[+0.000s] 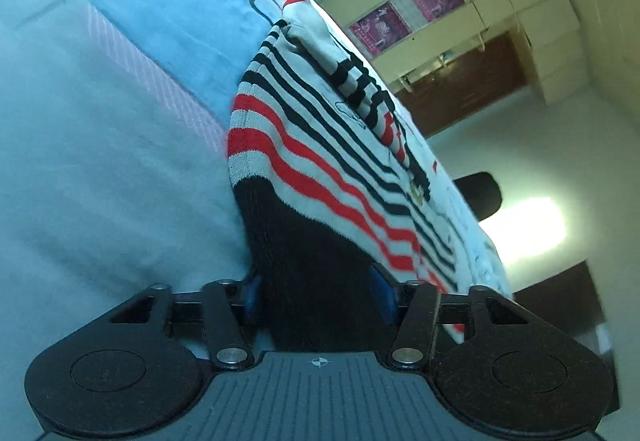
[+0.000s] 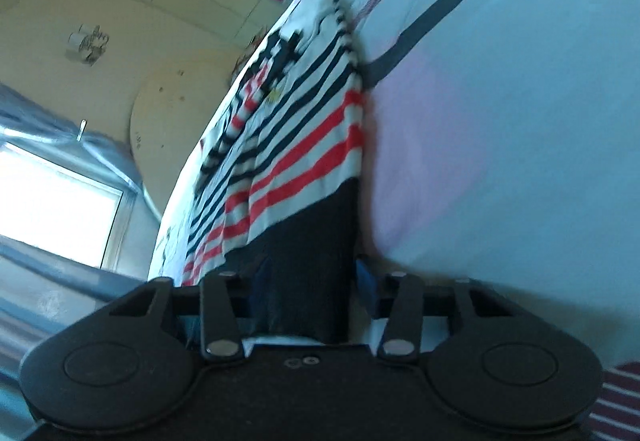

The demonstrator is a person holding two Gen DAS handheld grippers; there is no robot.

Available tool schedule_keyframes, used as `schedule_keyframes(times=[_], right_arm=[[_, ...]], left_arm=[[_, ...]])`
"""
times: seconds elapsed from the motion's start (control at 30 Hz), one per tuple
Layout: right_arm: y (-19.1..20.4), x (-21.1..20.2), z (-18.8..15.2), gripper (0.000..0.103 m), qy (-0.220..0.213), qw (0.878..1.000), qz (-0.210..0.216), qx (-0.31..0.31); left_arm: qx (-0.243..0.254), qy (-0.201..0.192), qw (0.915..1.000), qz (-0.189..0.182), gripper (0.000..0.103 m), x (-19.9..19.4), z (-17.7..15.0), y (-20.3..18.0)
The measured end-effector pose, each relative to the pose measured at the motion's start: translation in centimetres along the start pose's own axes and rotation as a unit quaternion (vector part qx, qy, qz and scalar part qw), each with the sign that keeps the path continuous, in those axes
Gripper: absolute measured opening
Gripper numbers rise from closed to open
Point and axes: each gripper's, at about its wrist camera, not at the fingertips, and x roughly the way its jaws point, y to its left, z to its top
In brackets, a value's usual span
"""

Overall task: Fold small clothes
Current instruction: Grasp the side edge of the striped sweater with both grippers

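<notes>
Ribbed knit garment [image 1: 320, 169], black hem, red and black stripes on grey, draped over pale blue bed sheet [image 1: 100, 141], left claw [image 1: 316, 293] and right claw [image 2: 312, 281] each pinching the black hem, far end blurred

Daylight is blowing out the window [image 2: 56, 201], and a glare patch [image 1: 524, 229] is whitening the floor. Fisheye distortion is bending both views' edges, while motion blur is softening the right wrist view, worst near the window.
</notes>
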Motion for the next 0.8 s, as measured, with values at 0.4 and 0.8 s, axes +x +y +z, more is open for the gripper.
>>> schedule_keyframes(times=[0.4,0.8], right_arm=[[2.2,-1.4,-0.5,0.007,-0.038,0.997,0.017,-0.065],[8.4,-1.8,7.7,0.006,-0.128,0.979,0.009,-0.158]], left_arm=[[-0.013,-0.057,0.9980,-0.023,0.006,-0.5,-0.5,-0.6],[0.030,-0.116,0.9896,-0.079,0.006,0.8,9.4,-5.5]])
